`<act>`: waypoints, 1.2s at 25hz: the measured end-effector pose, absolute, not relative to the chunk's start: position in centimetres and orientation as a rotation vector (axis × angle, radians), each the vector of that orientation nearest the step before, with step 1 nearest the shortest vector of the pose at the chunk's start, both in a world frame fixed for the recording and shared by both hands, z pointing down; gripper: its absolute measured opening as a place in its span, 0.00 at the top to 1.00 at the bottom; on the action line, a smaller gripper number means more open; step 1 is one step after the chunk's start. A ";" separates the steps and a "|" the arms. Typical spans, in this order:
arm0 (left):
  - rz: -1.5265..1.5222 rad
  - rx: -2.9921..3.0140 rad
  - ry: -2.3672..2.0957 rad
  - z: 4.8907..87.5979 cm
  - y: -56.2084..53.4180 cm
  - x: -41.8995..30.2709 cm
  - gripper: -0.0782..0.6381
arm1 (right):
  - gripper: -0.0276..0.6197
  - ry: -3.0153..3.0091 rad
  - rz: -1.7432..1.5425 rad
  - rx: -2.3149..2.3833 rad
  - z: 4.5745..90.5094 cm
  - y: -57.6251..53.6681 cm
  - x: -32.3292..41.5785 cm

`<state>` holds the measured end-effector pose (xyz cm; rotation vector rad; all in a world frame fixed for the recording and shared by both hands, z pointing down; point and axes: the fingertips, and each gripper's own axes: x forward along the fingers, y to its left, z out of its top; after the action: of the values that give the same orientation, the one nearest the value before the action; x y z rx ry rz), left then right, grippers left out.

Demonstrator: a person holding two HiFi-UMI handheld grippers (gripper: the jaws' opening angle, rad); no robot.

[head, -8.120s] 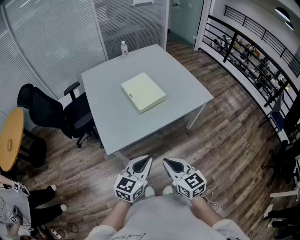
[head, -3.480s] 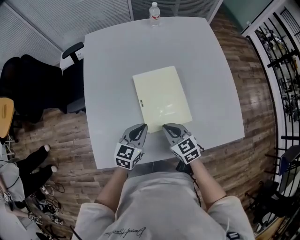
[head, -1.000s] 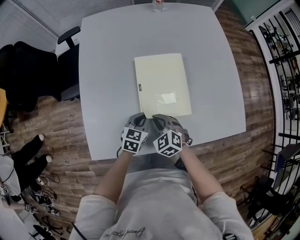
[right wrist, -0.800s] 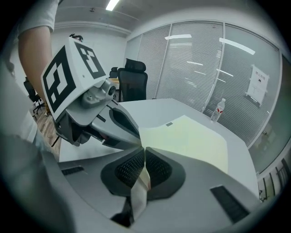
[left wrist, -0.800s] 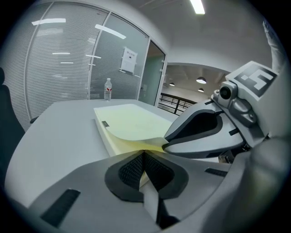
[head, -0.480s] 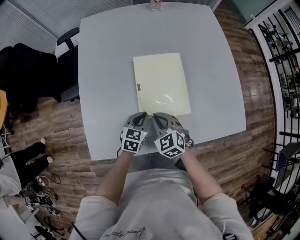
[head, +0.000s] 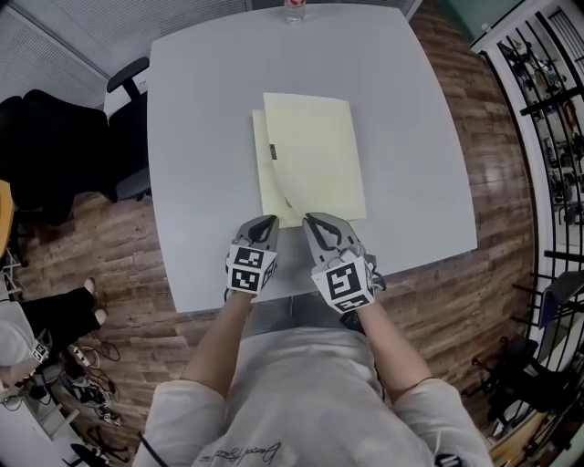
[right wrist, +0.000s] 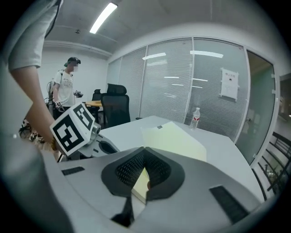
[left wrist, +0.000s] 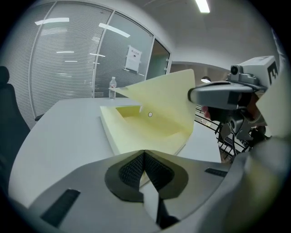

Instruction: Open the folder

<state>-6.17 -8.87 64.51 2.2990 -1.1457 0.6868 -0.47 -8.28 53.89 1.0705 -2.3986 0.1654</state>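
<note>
One pale yellow cardboard folder (head: 270,196) sits on the light grey square table (head: 201,109), cover (head: 315,150) tilted up. Two grippers: right gripper (head: 315,221) is clamped on the cover's near edge, left gripper (head: 265,222) is pinched shut at the folder's near-left corner. One clear plastic bottle (head: 294,9) far back.

The head camera looked steeply down from above the near edge of the surface (head: 201,137). Cameras on the left hand-held gripper (head: 267,221) and right hand-held gripper (head: 314,219) sat low and close, facing the far side; all three views shared the folder (head: 315,155).
</note>
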 end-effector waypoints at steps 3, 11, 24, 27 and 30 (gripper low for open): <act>0.690 2.299 -1.154 64.7 -9.1 -7.0 0.88 | 0.92 -2.421 0.195 1.174 51.8 -8.7 1.2; 0.721 2.323 -1.152 65.0 -9.4 -8.1 0.88 | 0.92 -2.400 0.298 1.536 48.6 -9.1 9.6; 0.744 2.331 -1.160 64.9 -9.3 -8.1 0.88 | 0.92 -2.078 0.465 1.958 50.8 -8.9 24.0; 0.751 2.334 -1.170 65.0 -9.3 -8.2 0.88 | 0.92 -2.029 0.526 2.013 52.0 -9.1 25.9; 0.754 2.337 -1.170 65.0 -9.3 -8.2 0.88 | 0.92 -1.979 0.581 2.058 53.4 -9.4 27.9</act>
<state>-8.17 -9.27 64.96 2.3371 -1.1698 0.7540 27.86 -9.43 53.40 2.0581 -1.9788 0.5812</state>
